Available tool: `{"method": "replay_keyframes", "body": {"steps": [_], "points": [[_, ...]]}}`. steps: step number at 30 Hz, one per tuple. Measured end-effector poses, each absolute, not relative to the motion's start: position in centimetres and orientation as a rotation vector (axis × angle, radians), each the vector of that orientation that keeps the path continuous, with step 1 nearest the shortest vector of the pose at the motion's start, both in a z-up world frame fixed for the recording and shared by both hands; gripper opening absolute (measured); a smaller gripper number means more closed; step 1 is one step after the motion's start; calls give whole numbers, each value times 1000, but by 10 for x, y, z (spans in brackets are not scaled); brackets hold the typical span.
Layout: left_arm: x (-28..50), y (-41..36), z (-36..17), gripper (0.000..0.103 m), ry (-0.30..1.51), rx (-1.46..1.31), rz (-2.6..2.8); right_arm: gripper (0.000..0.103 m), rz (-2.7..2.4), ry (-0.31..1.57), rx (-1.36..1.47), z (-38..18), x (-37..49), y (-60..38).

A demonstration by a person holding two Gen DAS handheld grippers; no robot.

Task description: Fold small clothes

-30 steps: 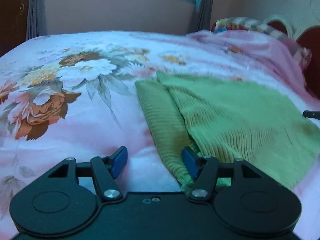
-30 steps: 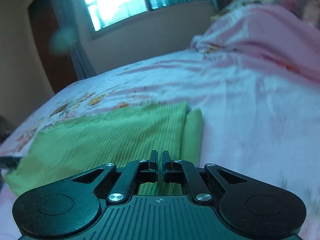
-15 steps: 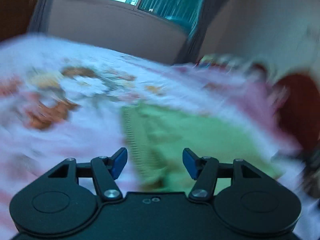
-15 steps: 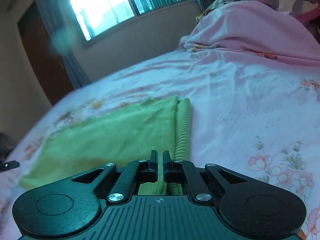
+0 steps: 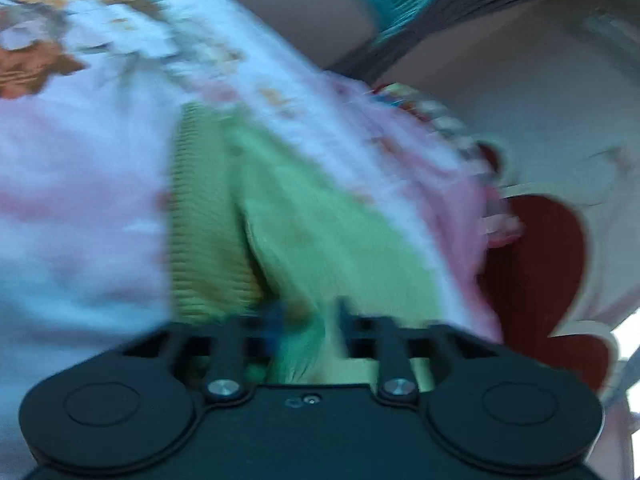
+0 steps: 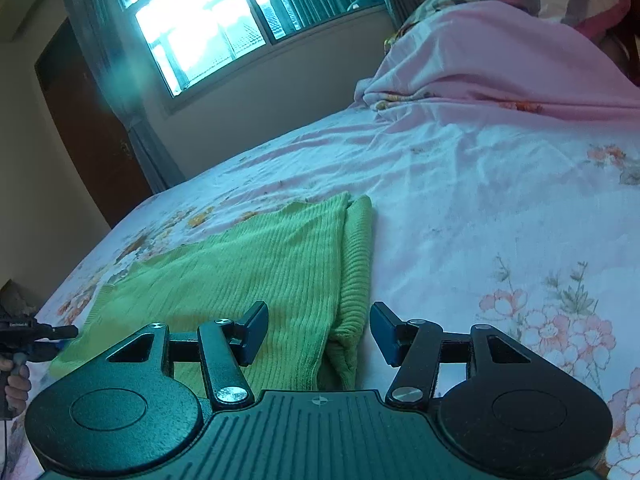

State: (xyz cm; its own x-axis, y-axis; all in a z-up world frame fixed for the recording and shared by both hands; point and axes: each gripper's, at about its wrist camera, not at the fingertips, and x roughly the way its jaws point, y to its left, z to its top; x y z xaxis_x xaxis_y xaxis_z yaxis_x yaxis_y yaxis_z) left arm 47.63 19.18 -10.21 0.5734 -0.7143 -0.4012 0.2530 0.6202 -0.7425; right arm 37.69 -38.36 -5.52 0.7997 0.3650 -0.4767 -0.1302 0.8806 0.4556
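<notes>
Right tongs [image 6: 319,334] gape — left tongs [image 5: 308,326] blurred over garment [image 6: 256,276].

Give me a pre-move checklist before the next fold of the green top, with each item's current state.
1. Right gripper open and straddling the near folded edge of the green top: ok.
2. Left gripper at the opposite side, fabric between its fingers: ok, but the grip itself: cannot tell, picture is blurred.
3. Top lying flat on the bedsheet, ribbed sleeve tucked along the side: ok.
4. Left camera steady: not ok, heavy motion blur.
5. Room on the sheet beyond the top to fold onto: ok.
</notes>
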Motion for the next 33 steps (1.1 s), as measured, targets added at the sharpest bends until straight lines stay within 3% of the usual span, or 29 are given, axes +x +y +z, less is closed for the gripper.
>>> {"method": "replay_keyframes", "body": {"steps": [8,11,13,17,19,21,22,23,24,28,33], "points": [[459,201,-96,5,614,-644,-540,56,251,604,476,-67,377,-391],[457,203,-110,6,758,-443,-358,56,217,634,446,-72,379,-390],[450,208,-105,7,735,-462,-360,56,189,650,433,-73,380,-390],[430,186,-66,25,571,-342,-390,56,197,554,388,-54,373,-387],[423,166,-55,38,528,-270,-418,56,228,530,370,-46,373,-379],[419,142,-60,60,538,-202,-441,56,248,537,317,-46,374,-364],[418,136,-66,63,564,-174,-442,56,254,559,273,-50,374,-356],[420,128,-80,59,634,-127,-412,54,221,628,200,-61,378,-346],[422,123,-97,55,712,-87,-377,46,172,722,133,-75,384,-339],[403,123,-91,56,647,-41,-356,46,120,698,107,-72,372,-338],[380,102,-64,72,526,-54,-389,46,197,521,140,-43,350,-324]]}}
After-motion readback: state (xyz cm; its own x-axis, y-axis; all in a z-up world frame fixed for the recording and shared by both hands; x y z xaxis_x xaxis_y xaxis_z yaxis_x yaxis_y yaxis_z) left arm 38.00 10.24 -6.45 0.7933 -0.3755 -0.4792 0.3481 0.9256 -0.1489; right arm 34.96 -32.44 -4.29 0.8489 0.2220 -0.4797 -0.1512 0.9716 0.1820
